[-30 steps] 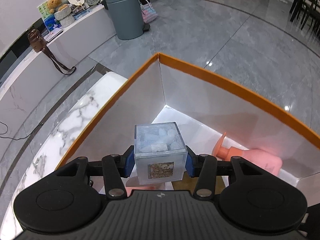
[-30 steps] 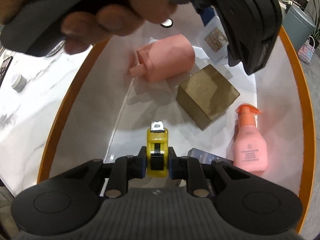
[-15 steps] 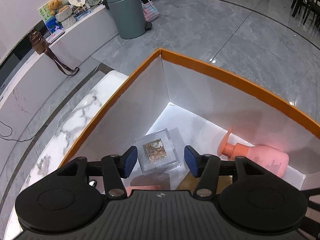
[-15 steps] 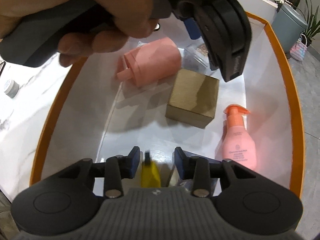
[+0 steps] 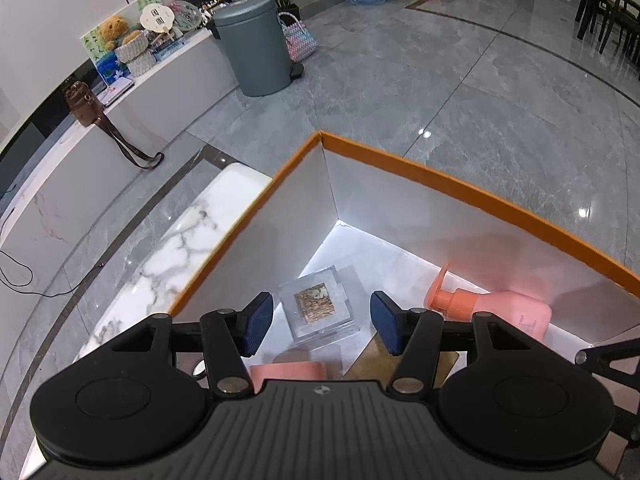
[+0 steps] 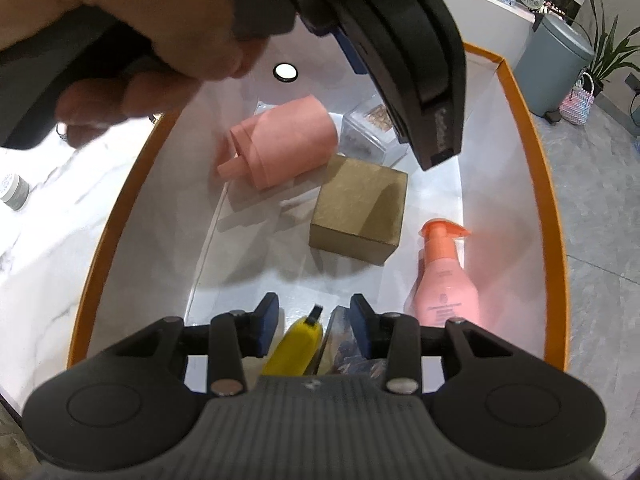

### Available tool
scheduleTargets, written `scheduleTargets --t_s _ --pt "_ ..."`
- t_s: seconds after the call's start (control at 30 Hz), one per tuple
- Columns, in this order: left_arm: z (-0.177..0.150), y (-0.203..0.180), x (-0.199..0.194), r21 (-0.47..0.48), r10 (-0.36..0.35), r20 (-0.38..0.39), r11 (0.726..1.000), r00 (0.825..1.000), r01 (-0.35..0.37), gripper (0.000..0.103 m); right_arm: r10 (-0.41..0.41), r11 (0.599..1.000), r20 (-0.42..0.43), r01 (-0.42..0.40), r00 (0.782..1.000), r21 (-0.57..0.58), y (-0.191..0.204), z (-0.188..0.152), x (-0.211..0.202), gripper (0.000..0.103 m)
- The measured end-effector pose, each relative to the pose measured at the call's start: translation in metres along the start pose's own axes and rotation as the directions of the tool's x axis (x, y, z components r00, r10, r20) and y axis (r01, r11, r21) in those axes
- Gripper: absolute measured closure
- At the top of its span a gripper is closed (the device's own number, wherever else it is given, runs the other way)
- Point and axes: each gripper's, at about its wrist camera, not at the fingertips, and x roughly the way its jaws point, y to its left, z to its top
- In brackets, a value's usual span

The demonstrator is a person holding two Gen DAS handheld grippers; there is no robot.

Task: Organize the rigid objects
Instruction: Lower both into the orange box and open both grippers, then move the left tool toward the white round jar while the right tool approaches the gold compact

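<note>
the left tool (image 5: pixel 322 322) hangs over a corner of the orange-rimmed box (image 5: pixel 460 176) with its blue pads moderately apart and nothing between them. below the gap, on the box floor near that corner, lies the clear cube (image 5: pixel 318 306), its speckled brown label facing up. it touches neither pad. to its right in the left wrist view the pink pump bottle (image 5: pixel 496 310) lies on its side, nozzle toward the cube, close to the far wall. the top of the brown cardboard box (image 5: pixel 370 364) and a strip of the pink cylinder (image 5: pixel 288 372) peek out just above the tool's body.

the right tool (image 6: pixel 314 322) also stands parted to a modest gap and grips nothing. under it the yellow tape measure (image 6: pixel 298 346) lies tilted on the box floor, free of both pads, just beside a shiny clear packet (image 6: pixel 346 350) on its right. further in, the brown cardboard box sits near the middle of the floor, the pink cylinder lies on its side beyond it to the left, and the clear cube rests behind both, partly hidden by the left tool, which a hand (image 6: pixel 132 36) holds overhead. the pump bottle lies along the right wall, apart from the cardboard box.

the orange-rimmed box stands on a white marble worktop (image 6: pixel 44 216), where a small grey jar (image 6: pixel 14 191) sits at the left edge.
</note>
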Motion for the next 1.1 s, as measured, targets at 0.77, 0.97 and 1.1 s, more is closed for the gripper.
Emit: scheduleTargets --t_s 0.77,0.97,1.1 --pt "-0.033 0.046 -0.090 -0.096 0.080 0.186 0.993 0.979 -0.063 0.027 -0.186 0.981 0.109 0.177 0.977 0.085 0.008 0.023 -0.029 0.049" --pt "-0.058 0.079 -0.123 -0.245 0.101 0.266 0.969 0.959 -0.034 0.018 -0.279 0.952 0.183 0.246 0.943 0.183 0.000 0.031 -0.041 0.047" --pt "-0.076 0.094 -0.140 -0.296 0.170 0.281 0.951 0.944 -0.083 0.015 -0.349 0.932 0.264 0.304 0.899 0.196 0.007 0.039 -0.048 0.041"
